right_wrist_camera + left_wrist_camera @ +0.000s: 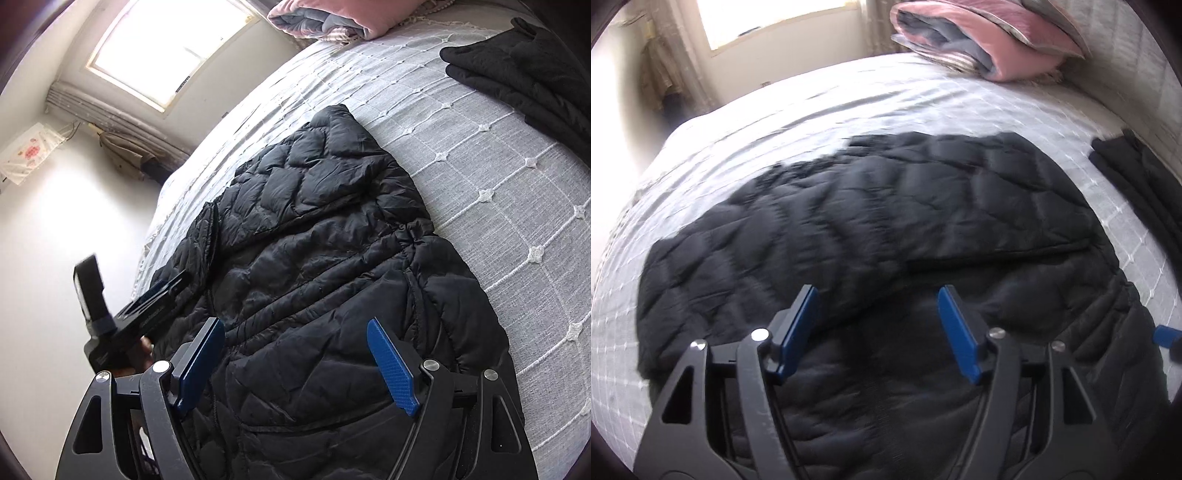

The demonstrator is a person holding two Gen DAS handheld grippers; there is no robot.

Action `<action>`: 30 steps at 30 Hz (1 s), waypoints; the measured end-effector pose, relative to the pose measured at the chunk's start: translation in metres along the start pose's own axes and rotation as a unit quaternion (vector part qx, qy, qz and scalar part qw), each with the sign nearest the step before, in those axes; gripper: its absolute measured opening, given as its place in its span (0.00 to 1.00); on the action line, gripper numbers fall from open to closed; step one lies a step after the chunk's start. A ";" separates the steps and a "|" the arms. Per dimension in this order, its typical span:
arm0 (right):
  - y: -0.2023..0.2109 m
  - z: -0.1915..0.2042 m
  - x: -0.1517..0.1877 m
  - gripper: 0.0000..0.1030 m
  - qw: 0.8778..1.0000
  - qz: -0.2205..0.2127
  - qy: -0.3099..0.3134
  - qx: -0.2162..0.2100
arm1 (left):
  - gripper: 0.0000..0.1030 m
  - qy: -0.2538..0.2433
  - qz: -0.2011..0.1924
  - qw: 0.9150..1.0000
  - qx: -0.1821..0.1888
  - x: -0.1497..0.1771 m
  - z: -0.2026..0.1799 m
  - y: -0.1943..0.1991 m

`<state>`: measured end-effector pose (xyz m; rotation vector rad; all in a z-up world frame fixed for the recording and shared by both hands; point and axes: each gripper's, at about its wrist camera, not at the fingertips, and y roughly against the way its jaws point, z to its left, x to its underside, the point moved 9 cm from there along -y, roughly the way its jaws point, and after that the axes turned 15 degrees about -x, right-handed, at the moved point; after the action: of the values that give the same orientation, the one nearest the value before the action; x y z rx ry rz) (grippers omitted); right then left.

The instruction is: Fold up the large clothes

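A black quilted puffer jacket (pixel 886 206) (pixel 332 258) lies spread on the grey bedspread (pixel 775 110) (pixel 498 184), with one sleeve folded across its body. My left gripper (pixel 876 291) hovers just above the jacket's near part, jaws open and nothing between the blue pads (pixel 798 328). It also shows at the left of the right wrist view, by the jacket's left edge, as the left gripper (pixel 171 284) with a hand on its grip. My right gripper (pixel 294 325) stands open over the jacket's lower part, empty.
A folded black garment (pixel 1137 173) (pixel 524 70) lies on the bed at the right. A folded pink and grey quilt (pixel 979 40) (pixel 325 18) sits at the head. The bed's left edge drops off beside a wall under a window (pixel 166 48).
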<state>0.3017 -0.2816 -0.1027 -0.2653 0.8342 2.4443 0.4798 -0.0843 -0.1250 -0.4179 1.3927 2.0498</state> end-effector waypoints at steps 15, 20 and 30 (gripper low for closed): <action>0.006 -0.005 -0.003 0.78 1.000 -0.005 -0.008 -0.003 | 0.05 0.115 0.011 0.993 0.009 -0.023 0.010 0.001; 0.004 -0.008 -0.003 0.78 1.000 -0.005 -0.013 0.005 | 0.07 0.144 0.030 0.988 0.052 -0.020 -0.010 -0.007; -0.003 -0.016 0.000 0.79 1.000 0.006 -0.009 0.019 | 0.40 0.228 0.071 0.954 0.181 0.022 0.011 0.024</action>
<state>0.3039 -0.2890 -0.1166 -0.2234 0.8748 2.4368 0.4488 -0.0734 -0.1164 -0.6732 2.0851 1.8135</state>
